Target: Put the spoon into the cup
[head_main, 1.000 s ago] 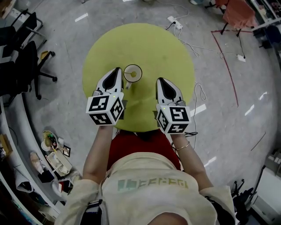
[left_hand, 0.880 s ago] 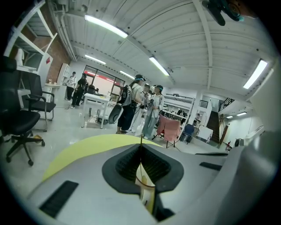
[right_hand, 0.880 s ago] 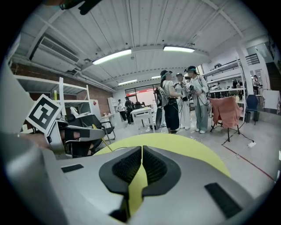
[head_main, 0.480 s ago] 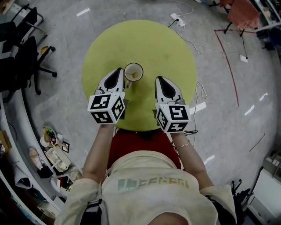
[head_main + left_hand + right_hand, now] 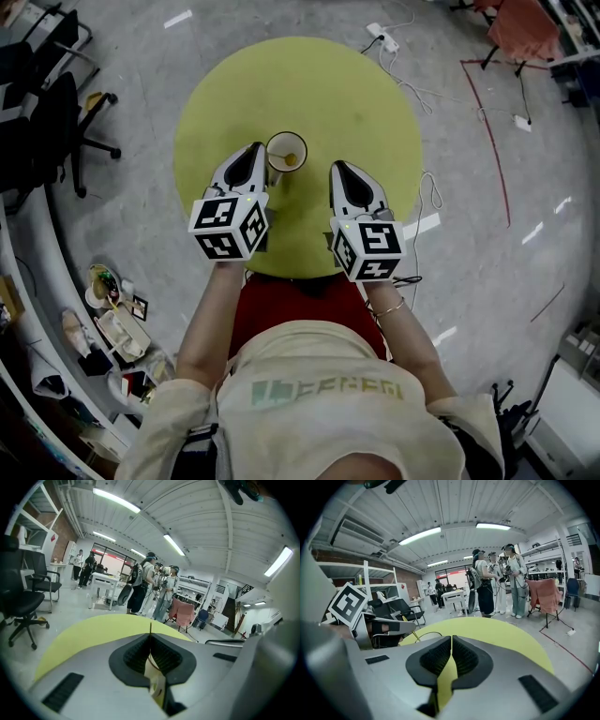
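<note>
A cream cup [image 5: 285,150] stands near the middle of the round yellow-green table [image 5: 309,84]. The yellow spoon [image 5: 292,159] rests inside it. In the right gripper view the spoon's thin handle [image 5: 415,637] slants up out of the cup rim [image 5: 429,634] toward the left gripper. My left gripper [image 5: 253,150] sits right beside the cup's left side. Its jaws [image 5: 150,634] are shut, with a thin strip poking out at the tips and a cream piece in the gap behind. My right gripper [image 5: 338,169] hovers to the right of the cup, shut [image 5: 451,639] and holding nothing.
Black office chairs [image 5: 56,131] stand left of the table. Cables and a power strip [image 5: 384,42] lie on the floor behind it, and a red chair [image 5: 511,28] is at the far right. Clutter [image 5: 112,319] sits low on the left. Several people [image 5: 497,583] stand beyond the table.
Both grippers and the cup keep their places relative to each other. The head camera has drifted, so the table sits slightly higher in the view.
</note>
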### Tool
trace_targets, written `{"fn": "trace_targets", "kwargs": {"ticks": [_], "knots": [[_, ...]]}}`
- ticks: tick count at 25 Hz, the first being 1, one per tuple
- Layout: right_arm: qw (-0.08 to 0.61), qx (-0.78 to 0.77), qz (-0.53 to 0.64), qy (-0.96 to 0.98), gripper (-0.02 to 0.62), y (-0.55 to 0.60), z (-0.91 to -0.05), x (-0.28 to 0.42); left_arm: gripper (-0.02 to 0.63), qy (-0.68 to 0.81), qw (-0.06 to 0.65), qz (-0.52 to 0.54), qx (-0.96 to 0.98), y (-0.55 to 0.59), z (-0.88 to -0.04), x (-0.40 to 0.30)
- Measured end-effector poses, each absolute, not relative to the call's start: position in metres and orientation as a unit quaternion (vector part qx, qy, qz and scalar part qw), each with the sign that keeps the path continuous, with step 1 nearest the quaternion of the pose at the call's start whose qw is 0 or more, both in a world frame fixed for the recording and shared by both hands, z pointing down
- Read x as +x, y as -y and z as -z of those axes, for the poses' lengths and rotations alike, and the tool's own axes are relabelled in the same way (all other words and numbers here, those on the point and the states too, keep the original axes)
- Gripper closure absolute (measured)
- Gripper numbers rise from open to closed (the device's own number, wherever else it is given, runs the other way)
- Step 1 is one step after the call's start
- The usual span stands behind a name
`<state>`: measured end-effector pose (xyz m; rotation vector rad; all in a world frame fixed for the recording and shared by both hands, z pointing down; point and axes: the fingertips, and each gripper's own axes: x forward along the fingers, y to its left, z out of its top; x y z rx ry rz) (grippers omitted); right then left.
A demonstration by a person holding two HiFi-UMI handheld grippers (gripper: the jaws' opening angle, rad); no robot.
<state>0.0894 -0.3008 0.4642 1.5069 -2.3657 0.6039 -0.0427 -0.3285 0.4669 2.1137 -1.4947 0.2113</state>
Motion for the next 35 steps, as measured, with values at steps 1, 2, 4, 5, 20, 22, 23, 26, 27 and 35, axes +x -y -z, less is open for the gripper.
{"fn": "trace_targets", "kwargs": {"ticks": [1, 2, 4, 5, 20, 22, 23, 26, 27, 35], "knots": [[0.136, 0.520, -0.208, 0.817, 0.558, 0.301, -0.464, 0.089, 0.581, 0.555, 0.269, -0.078, 0.783, 0.329, -0.468, -0.044], [0.136, 0.520, -0.209, 0.817, 0.558, 0.301, -0.465, 0.088, 0.581, 0.555, 0.269, -0.078, 0.783, 0.329, -0.468, -0.045], [0.136, 0.520, -0.209, 0.817, 0.558, 0.300, -0.467, 0.087, 0.581, 0.556, 0.270, -0.078, 0.782, 0.330, -0.470, -0.046], [0.137, 0.521, -0.209, 0.816, 0.558, 0.300, -0.467, 0.087, 0.581, 0.556, 0.270, -0.077, 0.782, 0.330, -0.471, -0.047], [0.138, 0.524, -0.211, 0.814, 0.558, 0.292, -0.467, 0.089, 0.578, 0.550, 0.279, -0.077, 0.783, 0.327, -0.474, -0.048], [0.137, 0.524, -0.211, 0.814, 0.558, 0.291, -0.467, 0.089, 0.577, 0.549, 0.280, -0.077, 0.784, 0.327, -0.473, -0.047], [0.137, 0.525, -0.211, 0.813, 0.558, 0.291, -0.467, 0.090, 0.569, 0.547, 0.281, -0.077, 0.785, 0.327, -0.473, -0.046], [0.136, 0.527, -0.213, 0.812, 0.558, 0.289, -0.466, 0.089, 0.529, 0.542, 0.283, -0.078, 0.787, 0.324, -0.473, -0.046], [0.136, 0.527, -0.213, 0.811, 0.558, 0.288, -0.465, 0.088, 0.526, 0.541, 0.284, -0.078, 0.787, 0.322, -0.472, -0.047], [0.135, 0.528, -0.209, 0.812, 0.558, 0.276, -0.462, 0.080, 0.523, 0.537, 0.288, -0.079, 0.789, 0.306, -0.472, -0.054]]}}
